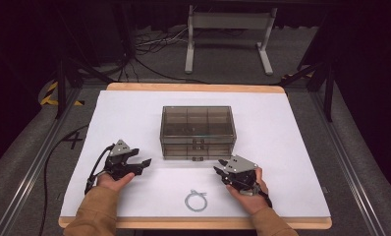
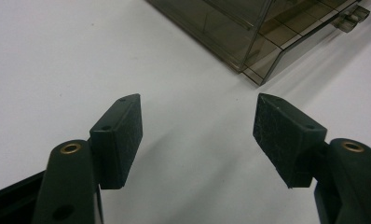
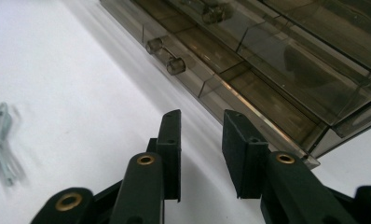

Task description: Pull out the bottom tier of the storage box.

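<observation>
High view, drawer box: a smoky transparent drawer box point(image 1: 198, 132) stands at the middle of the white tabletop point(image 1: 292, 147), drawer fronts facing the near edge.
High view, left gripper: the left gripper point(image 1: 143, 164) rests on the tabletop off the box's near left corner, jaws parted and empty.
High view, right gripper: the right gripper point(image 1: 219, 165) sits just off the box's near right corner, pointing toward the drawer fronts.
High view, cable: a coiled white cable point(image 1: 196, 200) lies near the tabletop's near edge, between the hands.
Left gripper view: jaws stand wide apart over bare tabletop, holding nothing; the box corner lies beyond.
Right gripper view: jaws stand narrowly parted, nothing between them, close to the lower drawer point(image 3: 230, 88) and near its knob point(image 3: 175, 66); they touch nothing.
</observation>
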{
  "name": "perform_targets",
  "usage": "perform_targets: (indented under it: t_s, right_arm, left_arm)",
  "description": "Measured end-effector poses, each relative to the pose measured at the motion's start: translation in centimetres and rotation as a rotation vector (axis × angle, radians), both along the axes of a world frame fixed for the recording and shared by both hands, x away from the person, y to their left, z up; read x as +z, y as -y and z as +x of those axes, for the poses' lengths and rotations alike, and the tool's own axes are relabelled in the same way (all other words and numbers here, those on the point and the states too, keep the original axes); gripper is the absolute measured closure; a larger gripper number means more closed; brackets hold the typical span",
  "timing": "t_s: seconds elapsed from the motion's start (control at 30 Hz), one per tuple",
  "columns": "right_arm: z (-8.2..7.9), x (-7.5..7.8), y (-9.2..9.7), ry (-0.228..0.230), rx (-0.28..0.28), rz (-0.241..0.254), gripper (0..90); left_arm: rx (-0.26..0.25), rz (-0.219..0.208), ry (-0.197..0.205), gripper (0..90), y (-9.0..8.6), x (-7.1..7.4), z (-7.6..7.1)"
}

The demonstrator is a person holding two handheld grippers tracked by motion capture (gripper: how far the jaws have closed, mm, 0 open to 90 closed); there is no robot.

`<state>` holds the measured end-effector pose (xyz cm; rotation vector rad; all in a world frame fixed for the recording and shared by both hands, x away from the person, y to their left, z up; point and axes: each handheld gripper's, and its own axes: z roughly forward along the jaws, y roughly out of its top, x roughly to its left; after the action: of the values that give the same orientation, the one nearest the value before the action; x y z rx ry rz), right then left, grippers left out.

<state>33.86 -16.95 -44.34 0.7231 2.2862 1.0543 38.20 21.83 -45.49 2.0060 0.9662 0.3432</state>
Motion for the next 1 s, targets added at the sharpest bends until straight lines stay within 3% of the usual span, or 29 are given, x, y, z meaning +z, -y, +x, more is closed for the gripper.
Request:
perform_targets:
  t_s: [0.13,0.47,0.8,1.0]
  right_arm:
    - [0.2,-0.2,0.6,-0.032,0.012,0.067,68.4]
    - [0.3,0.1,0.9,-0.034,0.066,0.12,66.6]
    - [1.0,1.3,0.9,-0.089,0.115,0.085,67.5]
    - [1.3,2.0,0.8,-0.099,0.121,0.059,67.2]
  left_arm:
    - [-0.001,0.001,0.0,33.7,0.0,0.0,0.0]
    - [-0.002,0.001,-0.001,33.7,0.0,0.0,0.0]
    - [-0.003,0.002,0.003,33.7,0.0,0.0,0.0]
    - [-0.003,0.002,0.003,33.7,0.0,0.0,0.1]
